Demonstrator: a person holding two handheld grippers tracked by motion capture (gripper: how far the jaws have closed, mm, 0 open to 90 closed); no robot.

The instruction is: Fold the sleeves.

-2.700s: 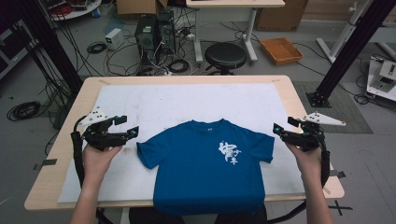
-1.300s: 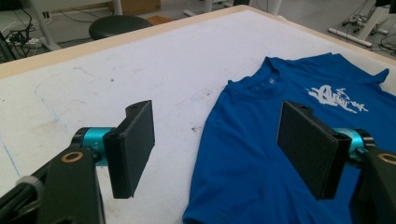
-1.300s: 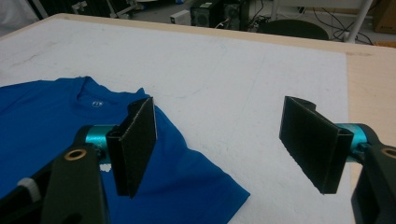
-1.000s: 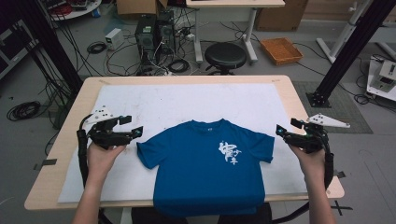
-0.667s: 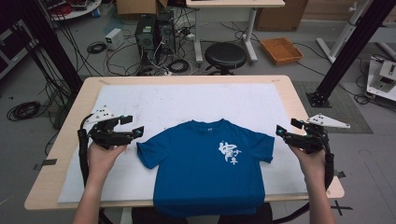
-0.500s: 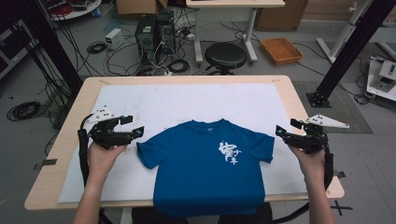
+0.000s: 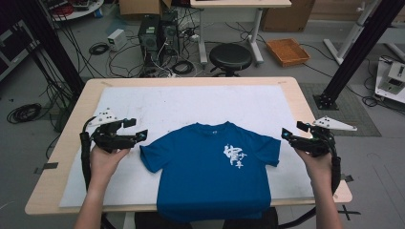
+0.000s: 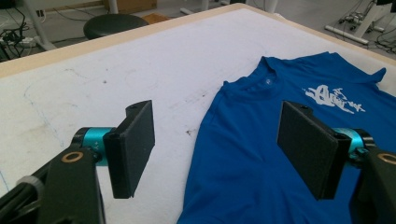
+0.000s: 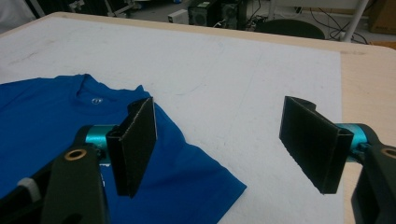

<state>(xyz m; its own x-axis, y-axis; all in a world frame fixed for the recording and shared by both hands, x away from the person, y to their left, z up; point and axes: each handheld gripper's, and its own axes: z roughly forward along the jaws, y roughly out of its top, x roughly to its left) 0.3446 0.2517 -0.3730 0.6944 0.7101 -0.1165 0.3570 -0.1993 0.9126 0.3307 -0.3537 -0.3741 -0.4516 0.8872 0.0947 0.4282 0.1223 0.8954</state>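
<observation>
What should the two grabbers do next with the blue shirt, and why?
Probably lower both onto the sleeves and pinch them. The blue T-shirt lies flat, and the left gripper and right gripper hover open beside a sleeve each, holding nothing.

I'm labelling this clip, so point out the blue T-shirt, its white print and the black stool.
blue T-shirt (image 7: pixel 200 176), high view, plain chest fabric.
white print (image 7: pixel 235 155), high view, middle of the design.
black stool (image 7: pixel 230 56), high view, round seat top.
</observation>
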